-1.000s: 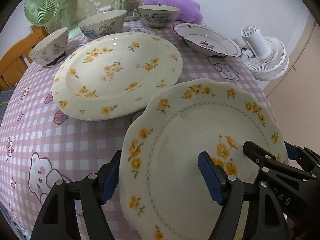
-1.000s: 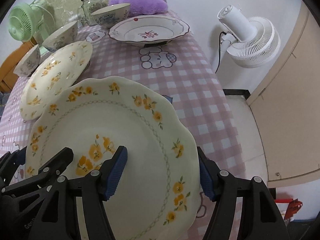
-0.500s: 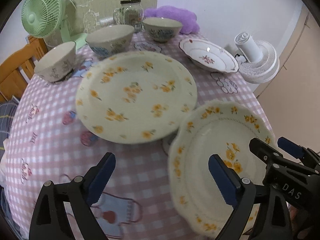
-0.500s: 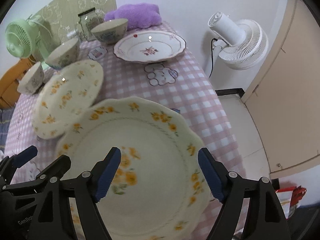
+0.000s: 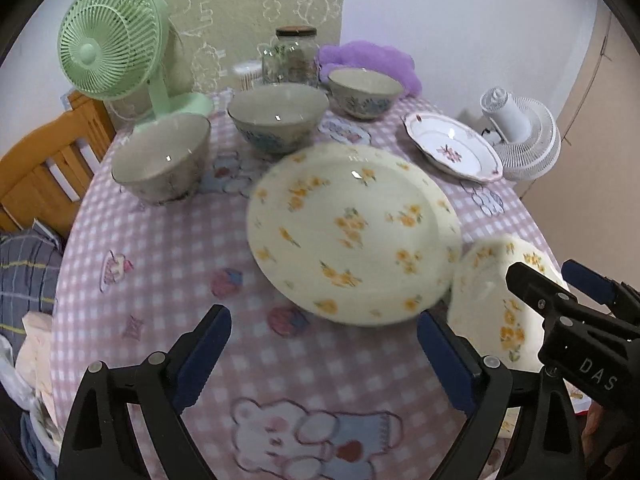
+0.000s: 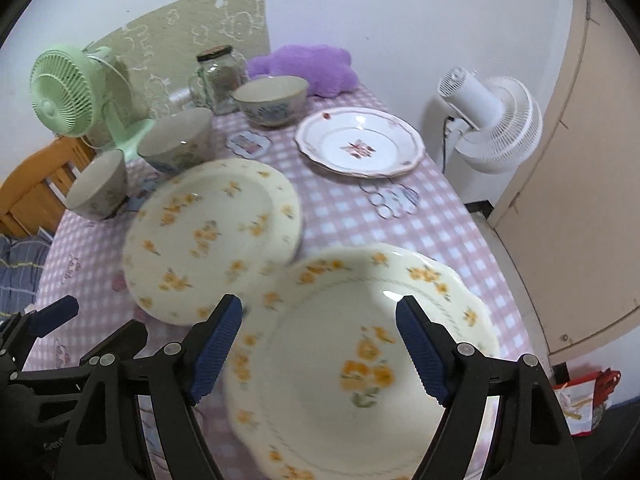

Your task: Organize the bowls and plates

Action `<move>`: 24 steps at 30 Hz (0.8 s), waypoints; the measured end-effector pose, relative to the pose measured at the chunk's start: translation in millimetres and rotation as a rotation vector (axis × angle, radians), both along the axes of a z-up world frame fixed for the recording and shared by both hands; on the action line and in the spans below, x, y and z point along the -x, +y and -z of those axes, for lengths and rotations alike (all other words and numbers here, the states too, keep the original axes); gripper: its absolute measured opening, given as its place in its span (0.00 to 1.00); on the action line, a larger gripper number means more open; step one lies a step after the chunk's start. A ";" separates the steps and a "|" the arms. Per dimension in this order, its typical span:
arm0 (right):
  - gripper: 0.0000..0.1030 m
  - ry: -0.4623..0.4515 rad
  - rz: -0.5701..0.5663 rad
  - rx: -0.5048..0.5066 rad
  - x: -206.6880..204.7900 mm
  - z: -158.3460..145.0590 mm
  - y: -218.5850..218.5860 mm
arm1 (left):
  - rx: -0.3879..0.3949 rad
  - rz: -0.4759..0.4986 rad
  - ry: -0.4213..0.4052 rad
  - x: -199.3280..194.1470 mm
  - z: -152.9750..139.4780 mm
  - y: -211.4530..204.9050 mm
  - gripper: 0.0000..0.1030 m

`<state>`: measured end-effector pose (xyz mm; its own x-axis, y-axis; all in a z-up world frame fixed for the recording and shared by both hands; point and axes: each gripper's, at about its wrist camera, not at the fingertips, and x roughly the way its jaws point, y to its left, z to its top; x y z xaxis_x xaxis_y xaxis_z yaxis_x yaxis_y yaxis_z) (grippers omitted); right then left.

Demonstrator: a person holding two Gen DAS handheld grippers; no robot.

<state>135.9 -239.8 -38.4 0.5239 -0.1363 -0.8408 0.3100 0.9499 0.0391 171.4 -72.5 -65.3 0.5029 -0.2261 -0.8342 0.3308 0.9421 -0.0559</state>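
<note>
The scalloped plate with yellow flowers (image 6: 352, 360) lies on the table's near right corner. My right gripper (image 6: 320, 340) hovers above it, open, and its pads do not touch the plate. A round plate with yellow flowers (image 5: 352, 232) sits mid-table, its near edge resting on the scalloped plate's rim (image 5: 496, 300). My left gripper (image 5: 324, 344) is open over bare tablecloth, to the left of the scalloped plate. The right gripper (image 5: 544, 276) covers part of that plate in the left wrist view. Three bowls (image 5: 164, 160) (image 5: 280, 116) (image 5: 364, 92) stand at the back. A white plate with a pink flower (image 6: 360, 144) is at the back right.
On the pink checked tablecloth (image 5: 160, 248), a green fan (image 5: 116, 40), a glass jar (image 5: 292, 56) and a purple cushion (image 6: 312, 68) line the far edge by the wall. A white fan (image 6: 492, 128) stands off the table's right side. A wooden chair (image 5: 36, 168) is at the left.
Both grippers have opened wider, risen and pulled back from the scalloped plate, which stays on the table. The left wrist view has swung left, off the plate and onto the cloth.
</note>
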 end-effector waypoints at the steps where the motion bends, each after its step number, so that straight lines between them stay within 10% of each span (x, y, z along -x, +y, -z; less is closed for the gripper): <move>1: 0.79 -0.006 0.004 -0.008 -4.7 -1.7 2.8 | 0.001 0.000 0.002 -4.5 -0.9 3.0 0.92; 24: 0.79 -0.036 -0.153 -0.062 -127.7 6.8 -5.0 | 0.004 -0.175 -0.011 -99.1 8.8 -15.4 0.90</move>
